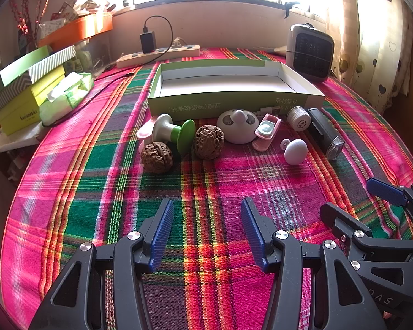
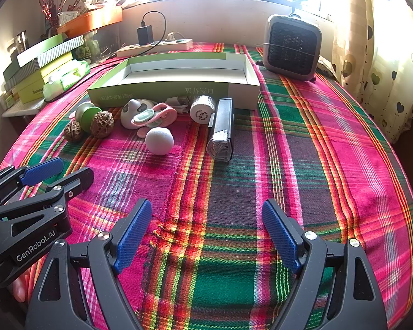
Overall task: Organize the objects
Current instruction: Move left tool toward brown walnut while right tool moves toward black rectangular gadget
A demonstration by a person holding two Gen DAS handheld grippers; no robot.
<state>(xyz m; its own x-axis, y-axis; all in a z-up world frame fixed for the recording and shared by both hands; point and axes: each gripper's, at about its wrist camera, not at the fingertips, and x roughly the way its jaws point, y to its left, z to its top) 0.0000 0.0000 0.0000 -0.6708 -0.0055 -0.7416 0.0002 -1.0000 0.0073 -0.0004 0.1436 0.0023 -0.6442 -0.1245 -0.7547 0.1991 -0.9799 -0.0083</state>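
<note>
Hovering above the plaid-covered desk (image 1: pixel 206 181), left gripper (image 1: pixel 206 231) and right gripper (image 2: pixel 206 233) gape wide, empty, short of the walnuts (image 1: pixel 157 157).

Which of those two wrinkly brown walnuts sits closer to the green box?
The right-hand wrinkly brown walnut, beside the round white panda gadget; the other walnut lies farther forward, left of the green-capped piece.

Setting: a home room. Table under a plaid tablecloth (image 1: pixel 206 181) pushed against a sunlit window; heart-print curtain (image 2: pixel 385 63) at its right edge. Power strip (image 1: pixel 162 55) and small space heater (image 2: pixel 291 46) along the far edge (stacked gift boxes (image 1: pixel 27 82) off the left corner).
</note>
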